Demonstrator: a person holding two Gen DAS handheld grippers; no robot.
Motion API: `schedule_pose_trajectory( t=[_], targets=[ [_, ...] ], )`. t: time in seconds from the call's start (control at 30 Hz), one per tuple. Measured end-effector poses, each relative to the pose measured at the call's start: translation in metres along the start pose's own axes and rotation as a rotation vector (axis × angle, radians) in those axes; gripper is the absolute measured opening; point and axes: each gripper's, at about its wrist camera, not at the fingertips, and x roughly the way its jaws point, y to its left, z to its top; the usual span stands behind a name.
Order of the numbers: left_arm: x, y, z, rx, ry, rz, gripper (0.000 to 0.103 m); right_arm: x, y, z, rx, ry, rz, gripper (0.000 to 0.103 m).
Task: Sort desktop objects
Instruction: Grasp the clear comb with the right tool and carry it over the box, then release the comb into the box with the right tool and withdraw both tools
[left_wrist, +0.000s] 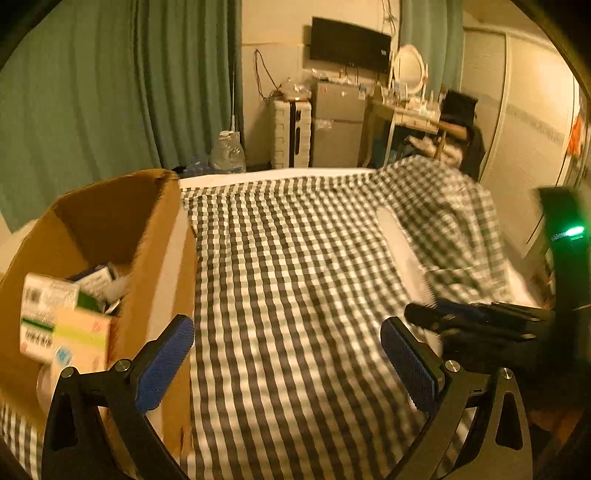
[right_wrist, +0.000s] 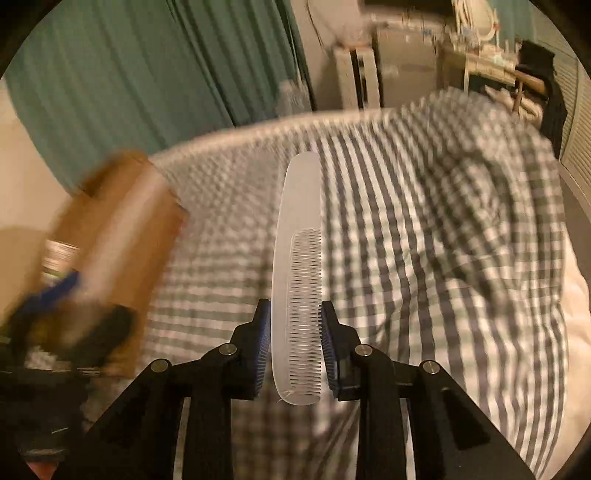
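My right gripper (right_wrist: 295, 332) is shut on a white comb (right_wrist: 299, 258), held above the checked cloth (right_wrist: 424, 240) with its handle pointing away. The comb also shows in the left wrist view (left_wrist: 400, 251), with the right gripper (left_wrist: 436, 321) on it. My left gripper (left_wrist: 288, 354) is open and empty, just right of a cardboard box (left_wrist: 159, 266). The box holds several small packets (left_wrist: 62, 317). In the right wrist view the box (right_wrist: 122, 236) is blurred at the left, with the left gripper (right_wrist: 55, 295) by it.
The checked cloth (left_wrist: 295, 277) covers a bed, bunched up at the far right. Green curtains (left_wrist: 92, 92), a water bottle (left_wrist: 227, 151), a small fridge (left_wrist: 338, 125) and a cluttered dressing table (left_wrist: 413, 107) stand beyond the bed.
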Motion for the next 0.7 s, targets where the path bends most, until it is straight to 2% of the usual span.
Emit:
schedule_pose_trajectory(
  t=[0.07, 0.13, 0.23, 0.27, 0.33, 0.43, 0.47, 0.5, 0.53, 0.57, 0.63, 0.67, 0.7],
  targets=[
    [-0.024, 0.008, 0.004, -0.008, -0.043, -0.017, 0.103, -0.033, 0.027, 0.002, -0.056, -0.062, 0.029, 0.025],
    [-0.052, 0.028, 0.012, -0.039, -0.094, 0.000, 0.103, -0.061, 0.061, 0.012, -0.112, -0.107, 0.051, 0.025],
    [-0.094, 0.073, 0.029, -0.128, -0.133, 0.041, 0.103, -0.074, 0.119, 0.035, -0.163, -0.138, 0.166, 0.025],
    [-0.107, 0.091, 0.035, -0.148, -0.152, 0.055, 0.103, -0.079, 0.128, 0.038, -0.178, -0.141, 0.180, 0.025],
    [-0.123, 0.125, 0.042, -0.157, -0.176, 0.114, 0.103, -0.074, 0.169, 0.047, -0.230, -0.145, 0.205, 0.026],
    [-0.125, 0.164, 0.041, -0.164, -0.188, 0.184, 0.103, -0.045, 0.212, 0.055, -0.227, -0.121, 0.266, 0.026],
    [-0.119, 0.180, 0.039, -0.175, -0.179, 0.196, 0.103, -0.036, 0.220, 0.055, -0.217, -0.114, 0.272, 0.029],
    [-0.112, 0.193, 0.038, -0.189, -0.170, 0.200, 0.103, -0.025, 0.227, 0.054, -0.200, -0.100, 0.252, 0.042],
    [-0.104, 0.206, 0.034, -0.196, -0.158, 0.192, 0.103, -0.011, 0.230, 0.051, -0.174, -0.078, 0.215, 0.059],
    [-0.095, 0.218, 0.031, -0.195, -0.143, 0.188, 0.103, -0.007, 0.230, 0.048, -0.159, -0.071, 0.209, 0.065],
    [-0.078, 0.235, 0.026, -0.190, -0.122, 0.216, 0.103, -0.004, 0.222, 0.038, -0.126, -0.083, 0.252, 0.067],
    [-0.075, 0.239, 0.021, -0.193, -0.126, 0.216, 0.103, -0.006, 0.217, 0.035, -0.117, -0.097, 0.243, 0.069],
    [-0.070, 0.243, 0.015, -0.208, -0.142, 0.197, 0.103, -0.012, 0.212, 0.029, -0.105, -0.123, 0.217, 0.075]
  ],
)
